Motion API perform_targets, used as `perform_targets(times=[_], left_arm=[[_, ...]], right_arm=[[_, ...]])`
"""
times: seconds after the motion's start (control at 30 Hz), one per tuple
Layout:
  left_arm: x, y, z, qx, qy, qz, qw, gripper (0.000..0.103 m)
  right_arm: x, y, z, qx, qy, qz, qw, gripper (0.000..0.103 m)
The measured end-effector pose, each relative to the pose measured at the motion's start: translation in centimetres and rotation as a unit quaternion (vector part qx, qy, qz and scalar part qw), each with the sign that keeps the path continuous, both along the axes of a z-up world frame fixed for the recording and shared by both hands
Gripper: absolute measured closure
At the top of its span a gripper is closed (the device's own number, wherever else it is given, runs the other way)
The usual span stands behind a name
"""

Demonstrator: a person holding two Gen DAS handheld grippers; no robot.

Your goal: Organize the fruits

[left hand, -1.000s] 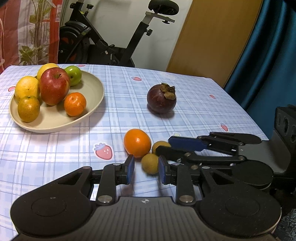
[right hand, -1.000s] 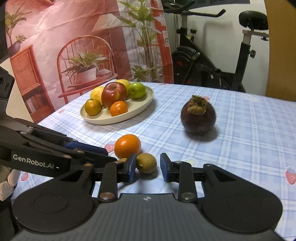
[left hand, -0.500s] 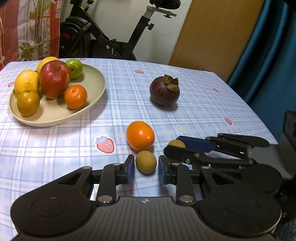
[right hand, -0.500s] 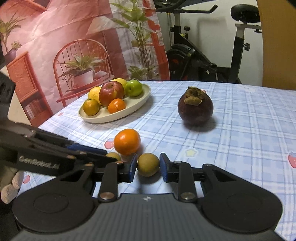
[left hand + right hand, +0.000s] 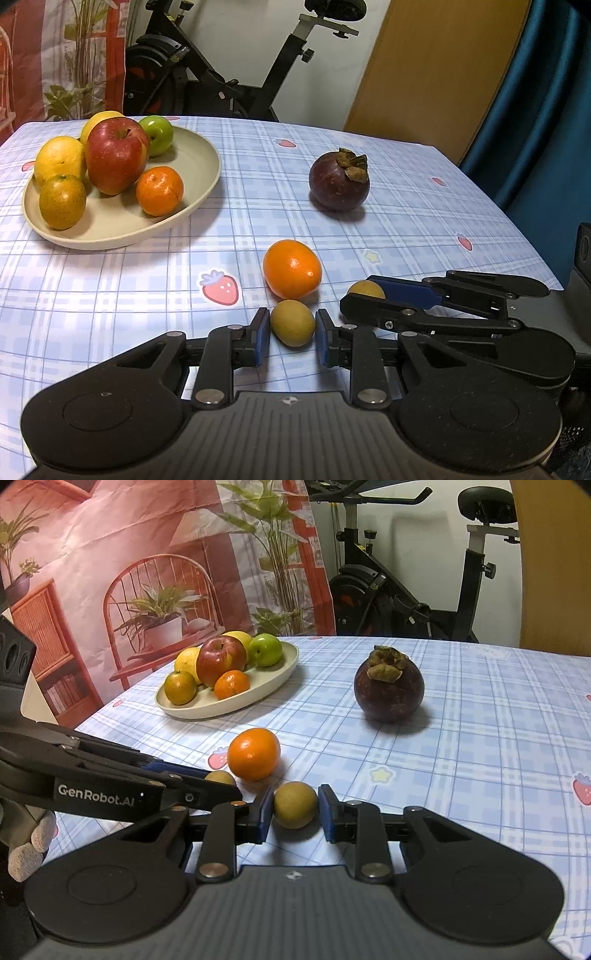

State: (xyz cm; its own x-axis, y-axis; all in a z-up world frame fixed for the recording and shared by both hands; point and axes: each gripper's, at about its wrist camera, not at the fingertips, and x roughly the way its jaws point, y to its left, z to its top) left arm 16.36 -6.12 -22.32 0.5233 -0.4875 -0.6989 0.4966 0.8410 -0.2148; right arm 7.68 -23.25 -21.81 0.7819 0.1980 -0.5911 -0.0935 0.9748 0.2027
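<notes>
Care: left claw [image 5: 291,338] and right claw [image 5: 295,812] each pinch a light, rolly, round yellow-brown fruit [image 5: 293,323] at nine and three o'clock.

Plate [image 5: 199,177] sitting on table [image 5: 110,295] at 10 o'clock, holding six fruits | mangosteen [image 5: 339,182] lying at 1 o'clock | orange [image 5: 291,274] resting centre | small fruit [image 5: 293,322] lying at its 6 o'clock | second small fruit [image 5: 365,288] lying at 3 o'clock.

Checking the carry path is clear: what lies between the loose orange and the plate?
Nothing stands there. Between the loose orange and the plate there is only bare tablecloth, and both wrist views show it.
</notes>
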Motion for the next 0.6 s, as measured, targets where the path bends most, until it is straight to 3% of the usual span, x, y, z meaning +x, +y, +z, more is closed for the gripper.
perform_targets(times=[0.43,0.6], left_arm=[[-0.1,0.6,0.1,-0.007,0.002,0.009,0.9999,0.075],[-0.2,1.2,1.4,-0.016,-0.009,0.014,0.9997,0.075]], right_arm=[[0.0,0.0,0.0,-0.002,0.0,0.0,1.0,0.075],[0.1,0.1,0.1,-0.01,0.003,-0.005,1.0,0.075]])
